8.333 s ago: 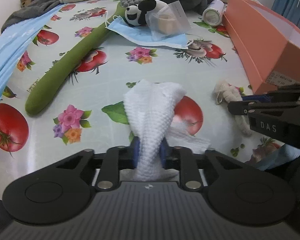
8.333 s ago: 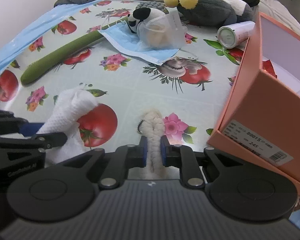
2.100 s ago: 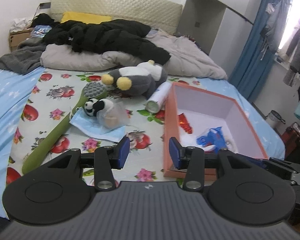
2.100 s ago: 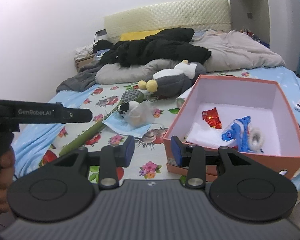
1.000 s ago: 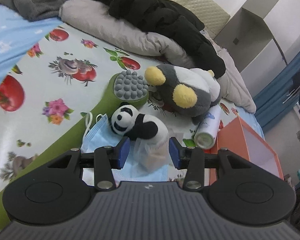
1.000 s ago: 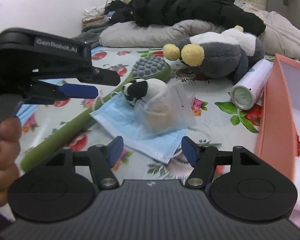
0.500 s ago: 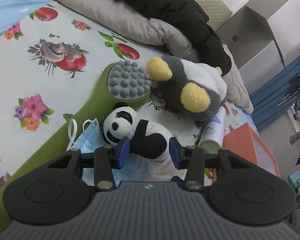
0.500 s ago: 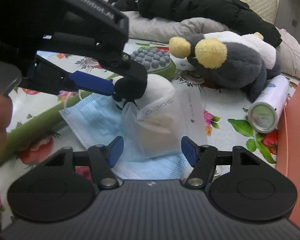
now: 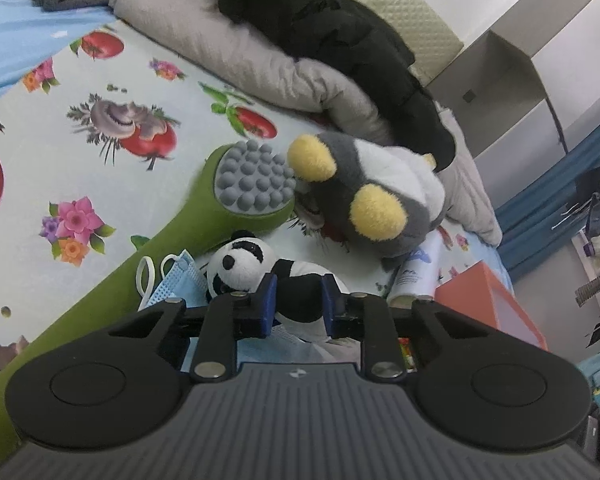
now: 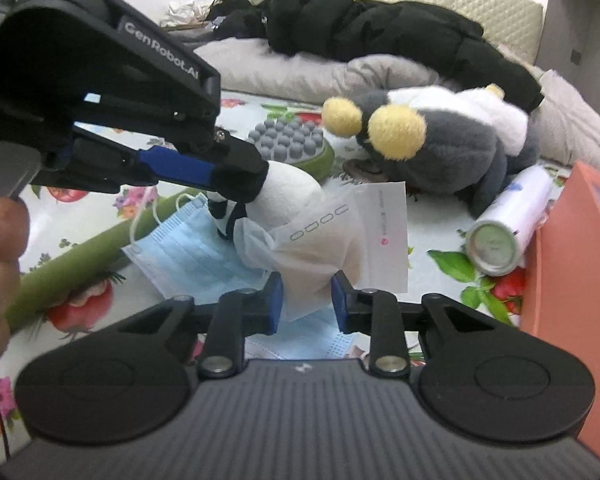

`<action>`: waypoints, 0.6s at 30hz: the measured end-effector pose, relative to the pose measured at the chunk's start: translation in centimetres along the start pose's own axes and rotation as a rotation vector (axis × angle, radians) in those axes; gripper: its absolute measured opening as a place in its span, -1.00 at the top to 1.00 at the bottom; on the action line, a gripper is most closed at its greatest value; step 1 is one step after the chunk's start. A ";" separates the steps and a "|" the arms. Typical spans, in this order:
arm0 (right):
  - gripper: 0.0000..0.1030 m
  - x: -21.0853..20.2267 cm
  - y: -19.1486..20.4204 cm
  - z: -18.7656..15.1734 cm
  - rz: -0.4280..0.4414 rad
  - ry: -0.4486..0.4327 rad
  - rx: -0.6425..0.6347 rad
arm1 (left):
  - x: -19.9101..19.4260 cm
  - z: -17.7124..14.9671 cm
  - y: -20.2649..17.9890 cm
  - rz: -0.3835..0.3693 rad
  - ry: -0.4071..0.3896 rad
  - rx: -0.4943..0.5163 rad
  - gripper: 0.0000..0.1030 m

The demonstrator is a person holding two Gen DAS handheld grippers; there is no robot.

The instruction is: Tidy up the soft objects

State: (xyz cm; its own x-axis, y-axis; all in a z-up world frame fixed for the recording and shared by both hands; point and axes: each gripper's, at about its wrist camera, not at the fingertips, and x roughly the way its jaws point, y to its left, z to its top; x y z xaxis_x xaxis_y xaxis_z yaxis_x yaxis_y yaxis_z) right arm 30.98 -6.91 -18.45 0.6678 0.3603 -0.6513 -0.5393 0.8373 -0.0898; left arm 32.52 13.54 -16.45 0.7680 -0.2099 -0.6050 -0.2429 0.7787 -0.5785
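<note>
A small panda plush (image 9: 240,264) lies on a blue face mask (image 9: 180,276) on the bed. My left gripper (image 9: 296,300) has its jaws around the panda's black body, pads touching its sides. In the right wrist view the left gripper (image 10: 236,178) sits on the panda (image 10: 288,192). My right gripper (image 10: 306,300) has closed around a translucent white pouch (image 10: 332,244) that lies against the panda; its pads press the pouch's lower part.
A green massage stick with a grey nubbed head (image 9: 252,184) lies left of the panda. A grey penguin plush with yellow feet (image 9: 364,200) lies behind. A white can (image 10: 508,224) and an orange box (image 10: 576,264) are to the right. Dark clothes and a pillow lie at the back.
Both grippers moved in closer. The left jaws narrowed onto the panda's body. The right jaws narrowed from wide open onto the white pouch.
</note>
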 end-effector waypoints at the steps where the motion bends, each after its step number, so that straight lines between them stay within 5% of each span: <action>1: 0.45 -0.5 0.0 0.1 -0.004 -0.007 -0.001 | -0.6 0.0 -0.3 -0.005 -0.008 0.004 0.48; 18: 0.47 -10.9 1.5 -3.4 -0.026 -0.020 -0.062 | -11.5 -5.9 -1.0 -0.045 -0.021 0.059 0.48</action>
State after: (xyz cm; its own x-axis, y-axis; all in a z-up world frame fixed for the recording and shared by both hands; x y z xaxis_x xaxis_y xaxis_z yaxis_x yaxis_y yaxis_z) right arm 21.13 -11.04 -14.06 0.6919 0.3476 -0.6328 -0.5518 0.8198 -0.1529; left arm 20.43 11.67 -12.20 0.7898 -0.2338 -0.5671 -0.1730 0.8021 -0.5716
